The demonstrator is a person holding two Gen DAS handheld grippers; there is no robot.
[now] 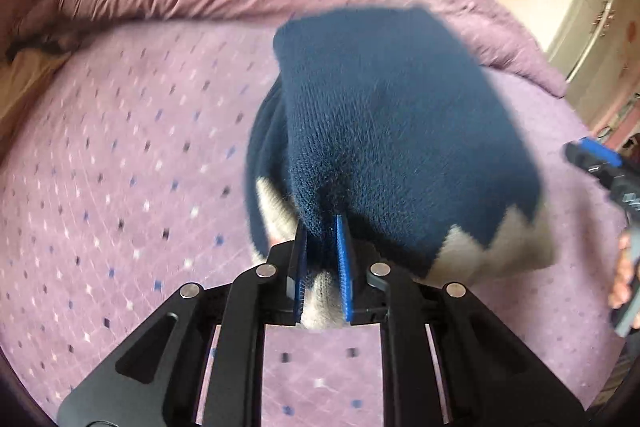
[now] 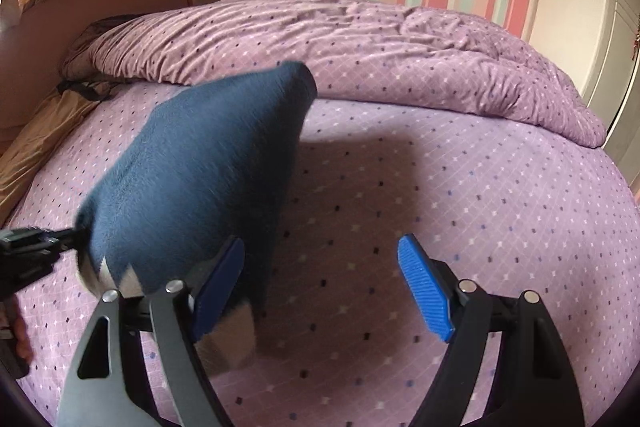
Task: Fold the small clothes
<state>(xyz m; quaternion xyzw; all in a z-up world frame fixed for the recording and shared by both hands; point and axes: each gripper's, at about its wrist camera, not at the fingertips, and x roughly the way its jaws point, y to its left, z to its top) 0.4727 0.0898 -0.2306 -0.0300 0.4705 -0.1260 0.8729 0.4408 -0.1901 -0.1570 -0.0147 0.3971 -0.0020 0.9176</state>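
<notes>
A small navy knitted garment (image 1: 392,131) with a cream zigzag band hangs lifted above the purple bed. My left gripper (image 1: 323,239) is shut on its edge, blue pads pinching the knit. In the right wrist view the garment (image 2: 200,179) hangs at the left, held by the left gripper (image 2: 68,239) at the frame's left edge. My right gripper (image 2: 324,291) is open and empty; its left pad (image 2: 220,287) is close beside the garment's lower cream edge. The right gripper also shows at the right edge of the left wrist view (image 1: 600,163).
A purple sheet (image 2: 440,219) with small diamond dots covers the bed. A bunched purple duvet (image 2: 360,39) lies along the far side. A tan pillow (image 2: 36,143) sits at the left. Striped wall and a white wardrobe (image 2: 580,7) stand behind.
</notes>
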